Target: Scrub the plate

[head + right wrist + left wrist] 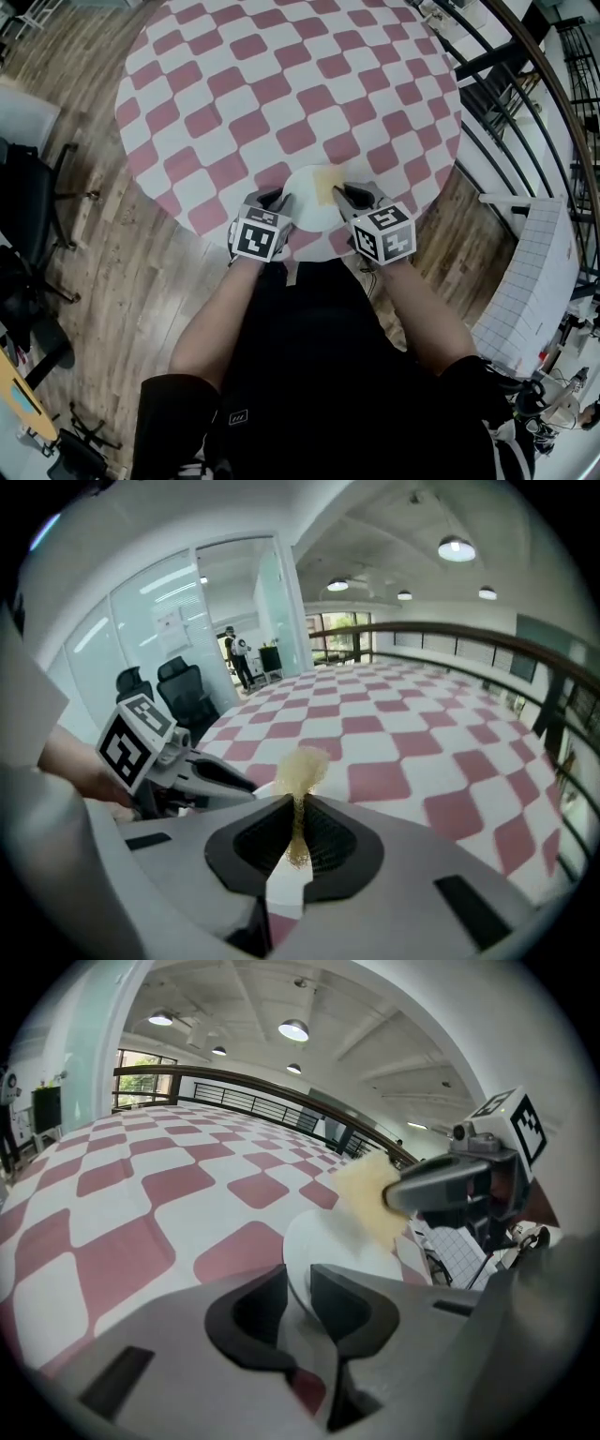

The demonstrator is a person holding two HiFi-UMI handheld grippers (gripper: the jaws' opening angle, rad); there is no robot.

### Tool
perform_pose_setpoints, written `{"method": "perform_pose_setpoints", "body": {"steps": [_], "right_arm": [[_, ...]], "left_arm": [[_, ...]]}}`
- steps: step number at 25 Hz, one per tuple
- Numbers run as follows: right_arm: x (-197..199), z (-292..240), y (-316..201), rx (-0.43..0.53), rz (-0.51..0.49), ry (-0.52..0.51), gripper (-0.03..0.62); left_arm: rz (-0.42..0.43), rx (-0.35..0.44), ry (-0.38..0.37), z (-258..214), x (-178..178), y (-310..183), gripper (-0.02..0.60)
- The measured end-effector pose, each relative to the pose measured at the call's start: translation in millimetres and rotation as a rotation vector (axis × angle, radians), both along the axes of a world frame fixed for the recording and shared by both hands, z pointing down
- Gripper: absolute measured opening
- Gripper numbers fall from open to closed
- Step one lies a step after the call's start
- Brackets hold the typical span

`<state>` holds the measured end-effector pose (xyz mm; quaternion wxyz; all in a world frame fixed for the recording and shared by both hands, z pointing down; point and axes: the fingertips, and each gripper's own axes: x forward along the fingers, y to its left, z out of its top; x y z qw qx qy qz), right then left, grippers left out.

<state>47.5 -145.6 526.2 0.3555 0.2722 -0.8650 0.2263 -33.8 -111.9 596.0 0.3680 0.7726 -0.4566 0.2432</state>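
Left gripper (298,1302) has its jaws narrowed down, pinching the near rim of the white plate (337,1241). Right gripper (298,822) is squeezed tight on a yellow sponge (302,769). The sponge is over the plate's 1 o'clock side, and the plate's at the 6 o'clock edge of the checkered table (281,84).

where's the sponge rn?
Head view, right of centre: the sponge is pinched in the jaws of the right gripper, over the far-right part of the plate, near the table's front edge.

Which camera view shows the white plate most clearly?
The head view: the plate appears from above, almost whole. The left gripper view shows it obliquely, partly hidden; the right gripper view hardly shows it.
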Motion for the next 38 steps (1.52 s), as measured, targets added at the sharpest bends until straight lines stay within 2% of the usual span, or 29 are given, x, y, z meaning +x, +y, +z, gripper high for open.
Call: {"method": "perform_pose_setpoints", "body": {"steps": [2, 4, 7, 11, 19, 28, 30, 32, 34, 36, 38], "right_arm": [[-22.7, 24.0, 26.7, -0.153, -0.015, -0.017, 0.040], [-35.2, 48.9, 44.4, -0.217, -0.036, 0.023, 0.040], [-37.9, 68.2, 49.8, -0.184, -0.096, 0.110, 0.040], [-31.8, 68.4, 51.8, -0.118, -0.205, 0.197, 0.040], [-12.5, 70.5, 55.2, -0.138, -0.263, 0.234, 0.039], [1.7, 69.0, 41.5, -0.046, -0.172, 0.234, 0.040], [2.4, 65.3, 41.2, -0.094, -0.104, 0.162, 0.040], [-4.8, 58.7, 43.3, -0.198, -0.003, 0.034, 0.040], [-17.0, 53.1, 47.7, -0.265, 0.052, -0.059, 0.040], [-26.7, 53.2, 54.5, -0.279, 0.047, -0.080, 0.040], [-28.1, 58.5, 61.0, -0.271, 0.015, -0.051, 0.040]], "left_arm": [[0.000, -0.004, 0.001, 0.0, -1.1, 0.8, 0.083], [0.001, -0.009, 0.006, 0.4, -0.8, 1.7, 0.080], [0.005, -0.013, 0.012, 0.3, 0.3, 1.0, 0.078], [0.008, -0.004, -0.014, 1.0, 0.1, 1.5, 0.083], [0.011, -0.009, -0.019, 3.3, 3.6, 1.4, 0.097], [0.023, 0.014, -0.010, 0.3, 4.9, 1.8, 0.104], [0.062, 0.024, -0.004, -2.1, 8.2, 5.0, 0.103], [0.126, 0.035, 0.009, -4.2, 12.5, 10.2, 0.103], [0.150, 0.042, 0.035, -6.4, 12.8, 13.6, 0.103], [0.132, 0.040, 0.061, -8.4, 9.5, 13.7, 0.090], [0.128, 0.030, 0.057, -7.2, 8.3, 14.2, 0.083]]}}
